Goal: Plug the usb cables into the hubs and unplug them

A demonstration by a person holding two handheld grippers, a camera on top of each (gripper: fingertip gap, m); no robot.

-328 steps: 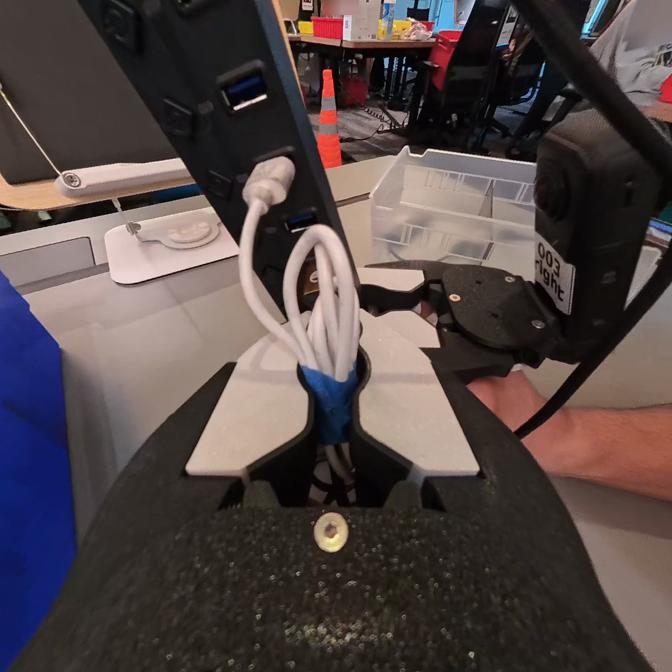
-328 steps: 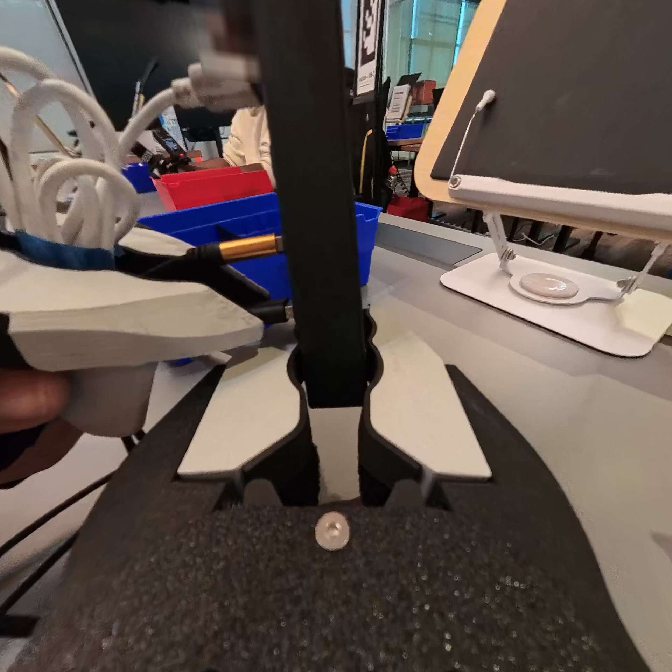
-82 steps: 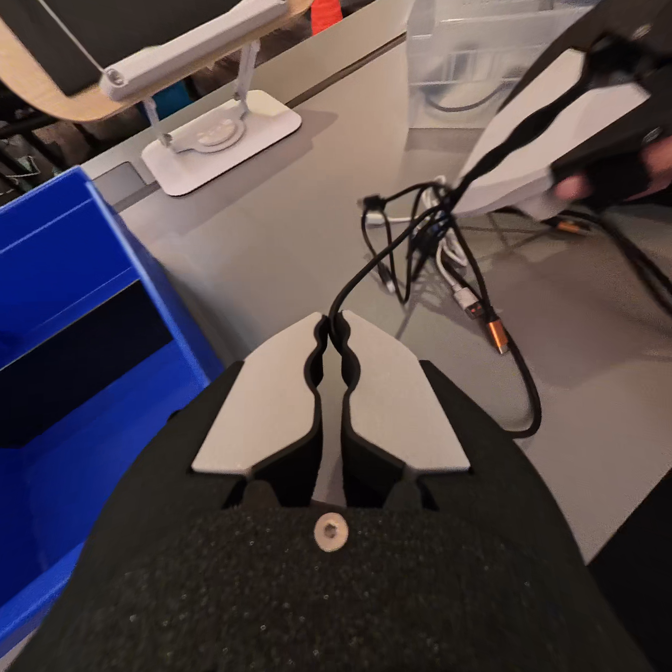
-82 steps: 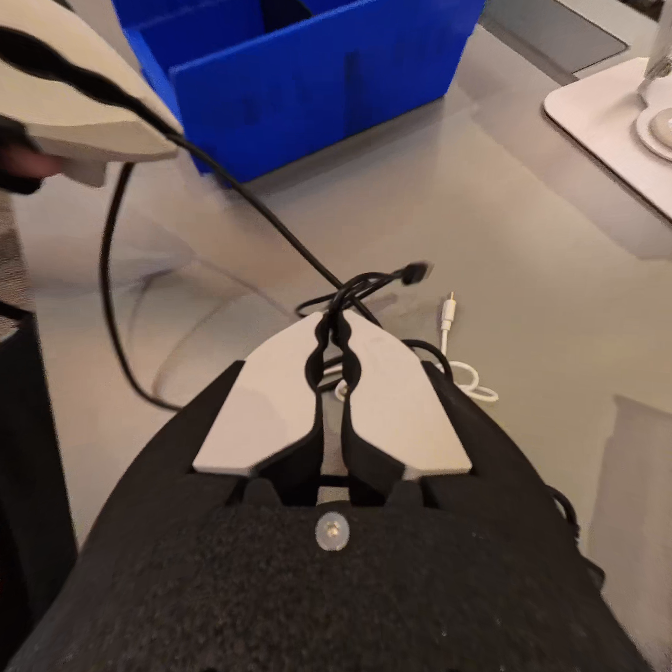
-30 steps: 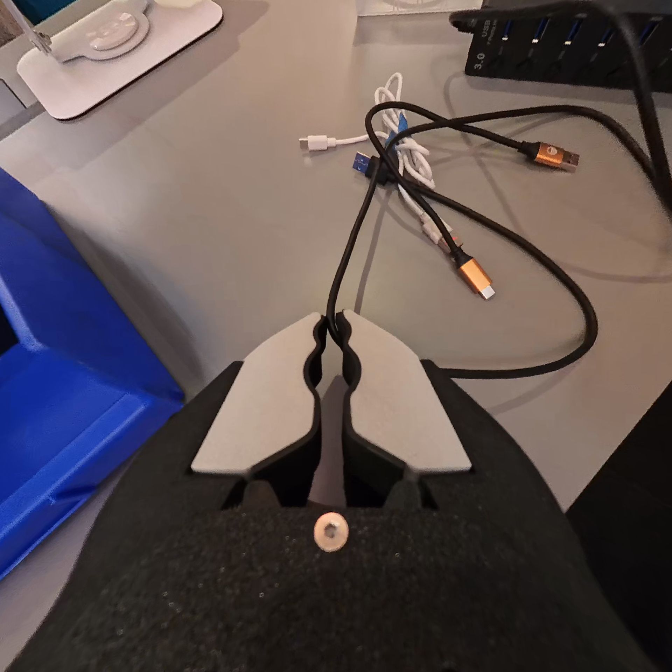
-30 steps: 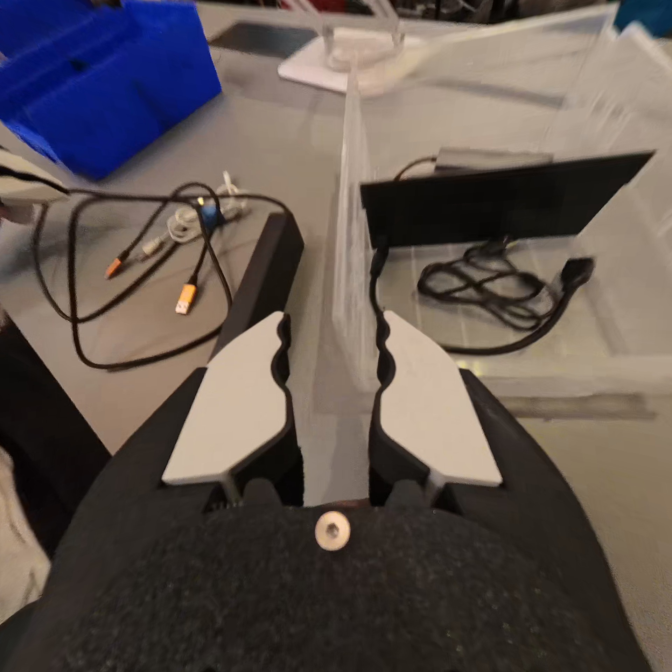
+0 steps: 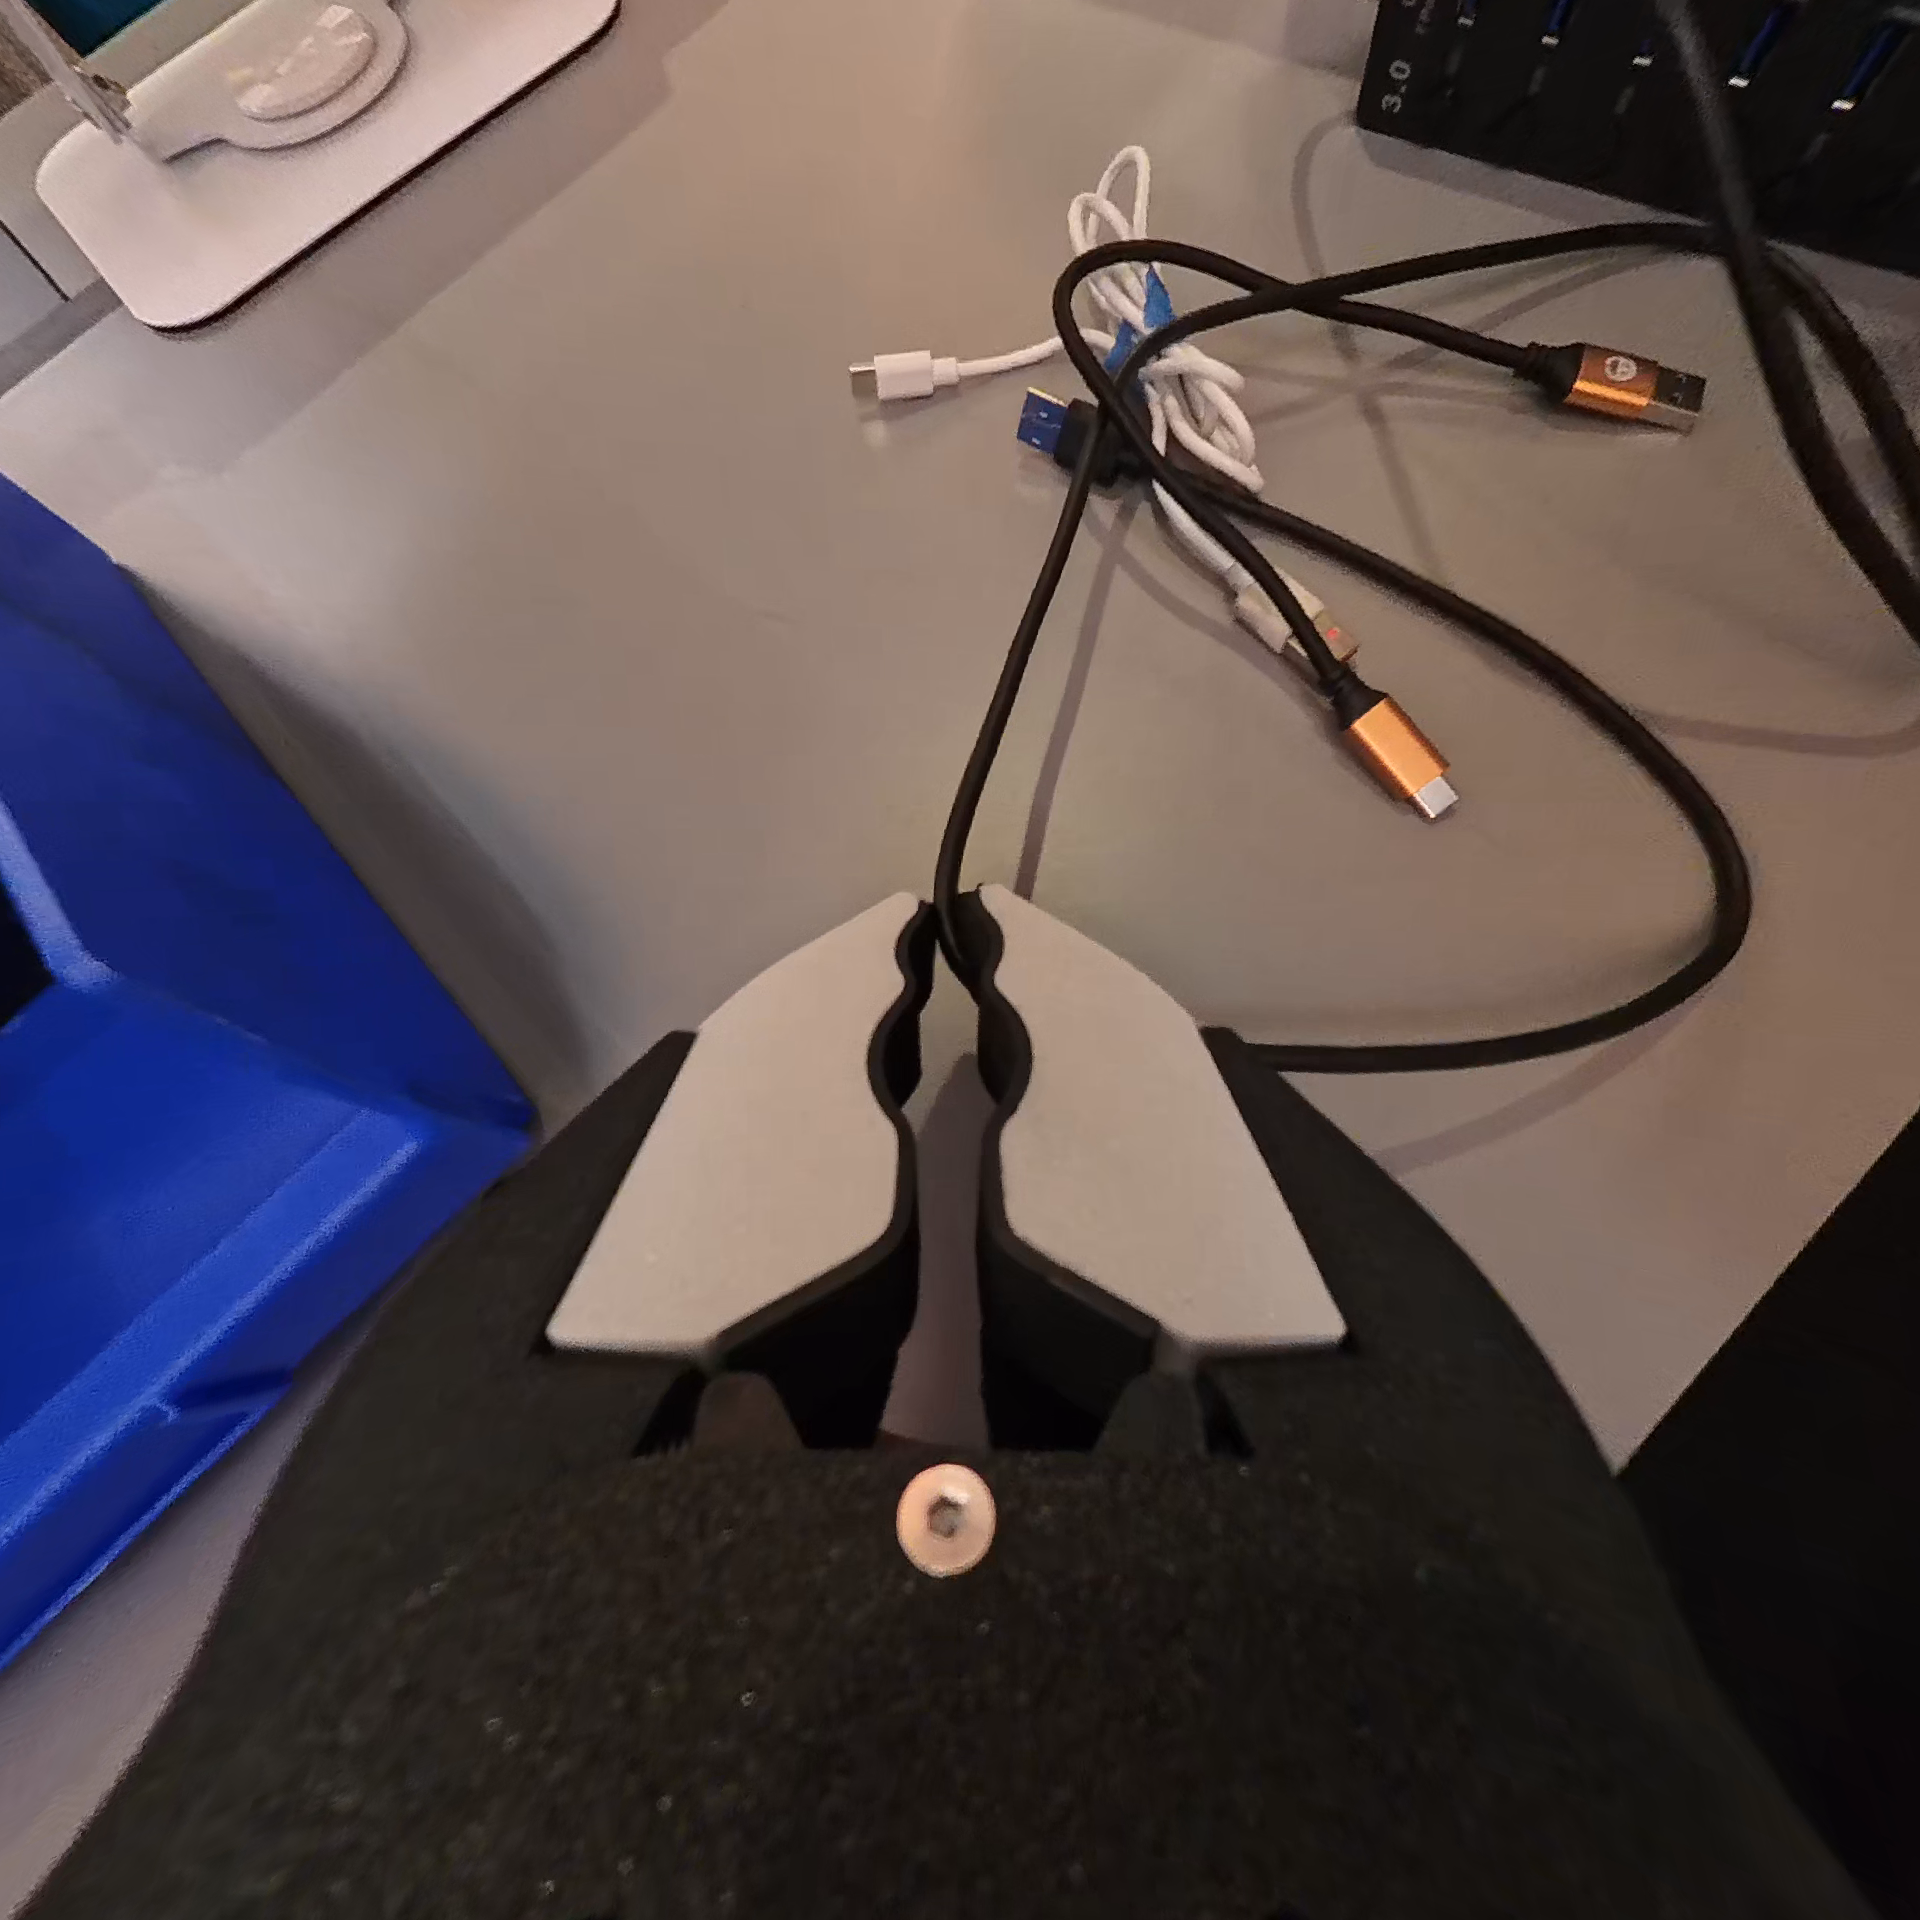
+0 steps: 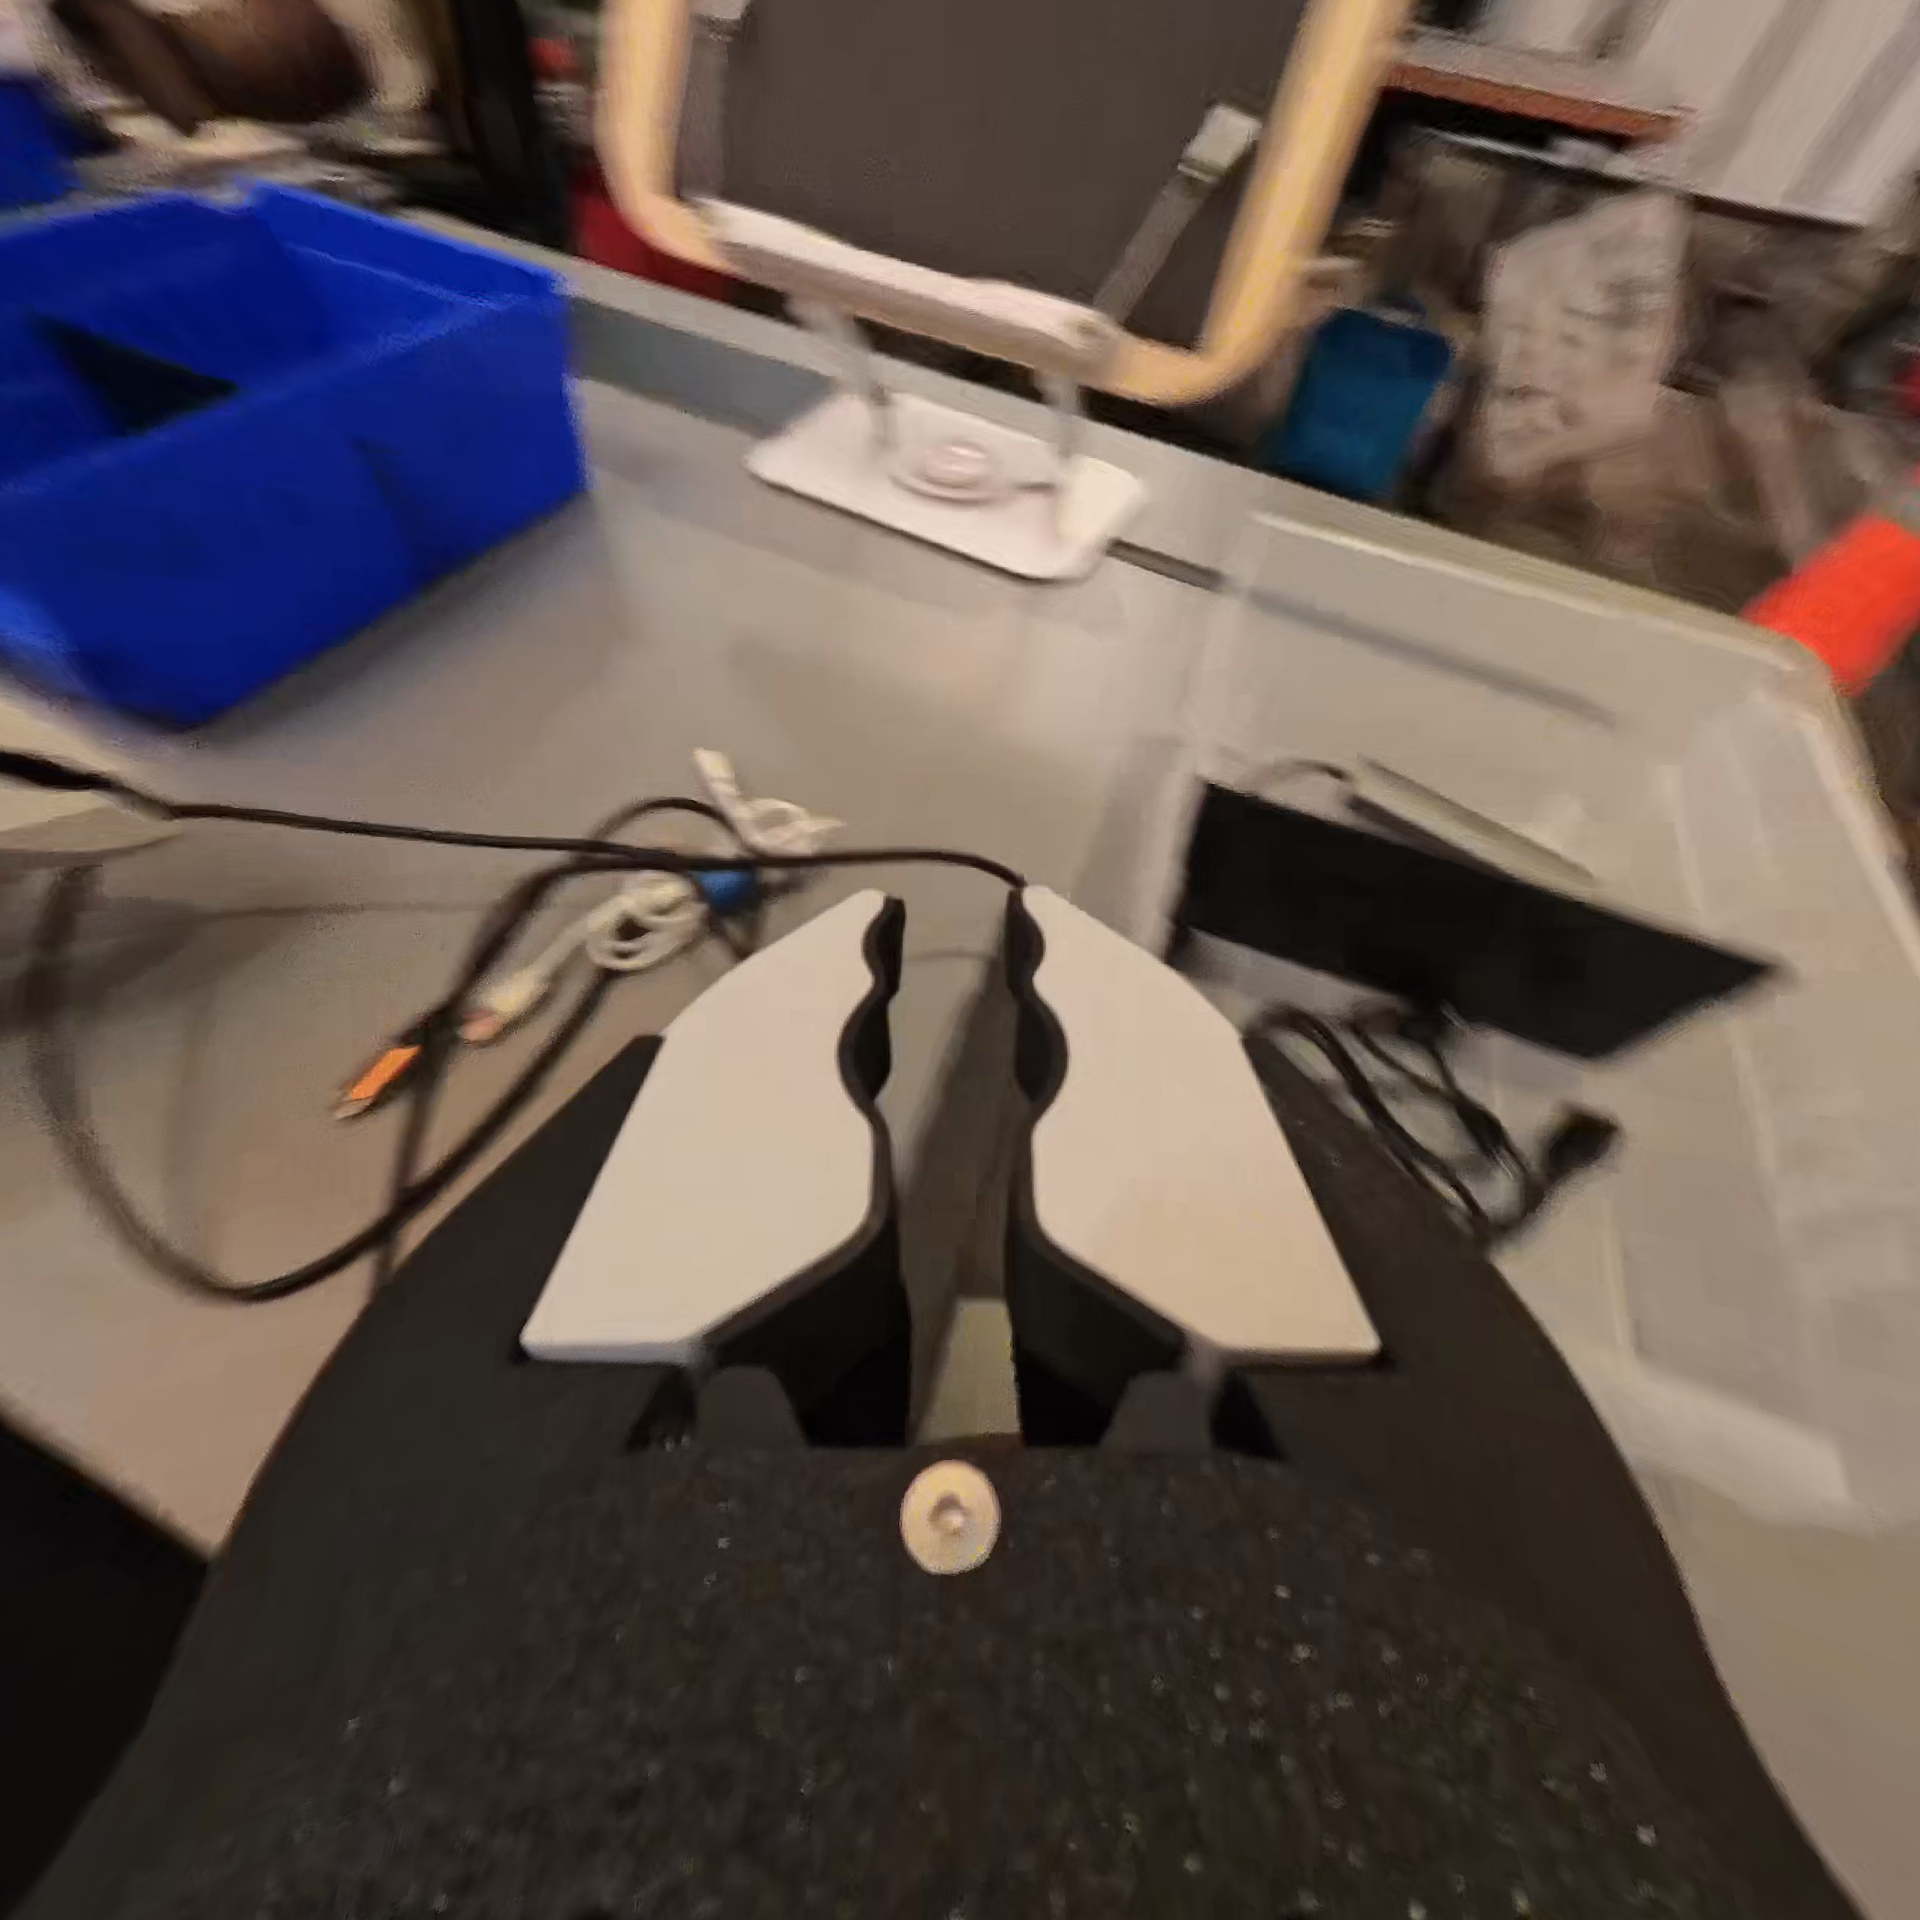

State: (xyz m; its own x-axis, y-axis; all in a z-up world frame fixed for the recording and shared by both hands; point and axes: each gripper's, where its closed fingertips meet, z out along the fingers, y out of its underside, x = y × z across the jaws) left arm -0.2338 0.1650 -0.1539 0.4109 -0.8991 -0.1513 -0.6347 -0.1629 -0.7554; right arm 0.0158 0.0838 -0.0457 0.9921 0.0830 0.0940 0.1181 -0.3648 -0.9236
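Observation:
My left gripper is shut on a thin black cable at its very tips. The cable runs forward to a blue-tipped USB plug lying on the grey table. Beside the plug lie a white cable bundle with blue tape and a black braided cable with orange plugs. A black USB hub lies at the far right. My right gripper is open and empty above the table. The cable pile is to its left. The right wrist view is blurred.
A blue bin stands close on the left and also shows in the right wrist view. A white tablet stand is at the back. A clear bin on the right holds another black hub and a coiled black cable.
The white cable and hub I held earlier now lie on the table. Over the last second my right gripper swung away from the clear bin's divider; the left moved slightly, holding the black cable.

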